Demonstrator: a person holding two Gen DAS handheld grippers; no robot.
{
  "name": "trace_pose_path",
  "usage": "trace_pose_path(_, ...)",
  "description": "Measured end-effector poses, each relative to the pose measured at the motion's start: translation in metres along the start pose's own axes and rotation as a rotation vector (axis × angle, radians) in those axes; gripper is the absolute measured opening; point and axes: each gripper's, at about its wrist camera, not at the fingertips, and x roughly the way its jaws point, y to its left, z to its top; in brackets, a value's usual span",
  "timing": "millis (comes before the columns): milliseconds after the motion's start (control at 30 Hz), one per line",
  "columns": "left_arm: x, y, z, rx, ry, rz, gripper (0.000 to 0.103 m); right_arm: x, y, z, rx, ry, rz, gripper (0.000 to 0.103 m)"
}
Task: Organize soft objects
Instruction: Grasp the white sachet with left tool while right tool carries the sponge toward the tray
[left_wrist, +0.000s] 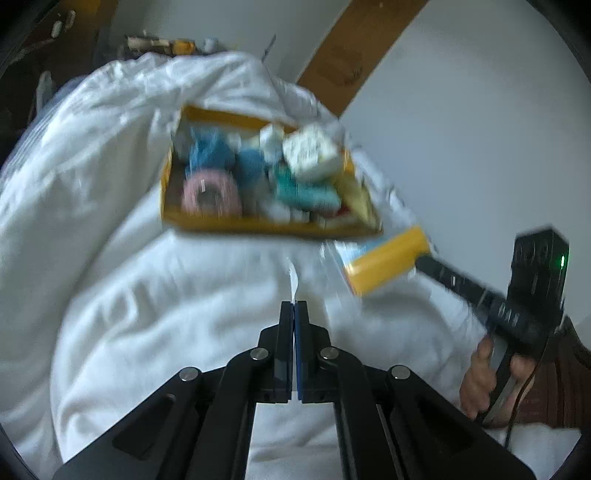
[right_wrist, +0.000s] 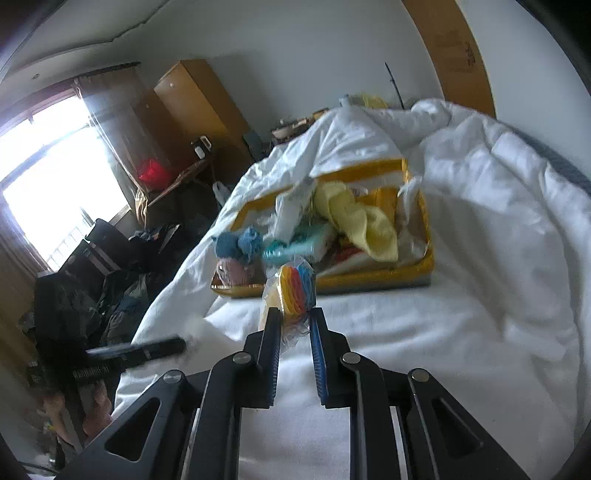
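Observation:
A yellow tray (left_wrist: 258, 225) (right_wrist: 369, 278) lies on the white bedding, heaped with soft things: a pink ring (left_wrist: 210, 192), blue fluffy balls (left_wrist: 210, 155) (right_wrist: 236, 243), a teal piece (left_wrist: 306, 192), a white block (left_wrist: 310, 151) and a pale yellow cloth (right_wrist: 354, 218). My right gripper (right_wrist: 295, 312) (left_wrist: 424, 260) is shut on a clear packet of yellow, red and blue pieces (right_wrist: 297, 284) (left_wrist: 384, 262), held just in front of the tray. My left gripper (left_wrist: 294, 306) is shut, and a thin white strip (left_wrist: 294, 282) sticks up from its tips. Whether that strip is a bedding fold, I cannot tell.
A rumpled white duvet (left_wrist: 110, 184) (right_wrist: 498, 221) covers the bed, piled high behind the tray. A wooden headboard (left_wrist: 351, 55) leans on the white wall. Left of the bed are a wardrobe (right_wrist: 192, 103), a bright window and dark clutter (right_wrist: 92, 277) on the floor.

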Motion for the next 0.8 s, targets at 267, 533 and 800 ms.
trace_pose_path(267, -0.027, -0.010, 0.026, -0.028, -0.139, -0.101, 0.001, -0.001, -0.006, 0.003, 0.021, 0.002, -0.001, 0.017)
trace_pose_path(533, -0.019, -0.011, 0.053, -0.066, -0.155, -0.084, 0.001, -0.009, -0.011, 0.011, 0.025, -0.020, -0.008, 0.017)
trace_pose_path(800, -0.005, -0.014, 0.106, -0.073, -0.152, -0.018, 0.001, -0.021, -0.019, 0.040, 0.008, -0.079, -0.068, 0.017)
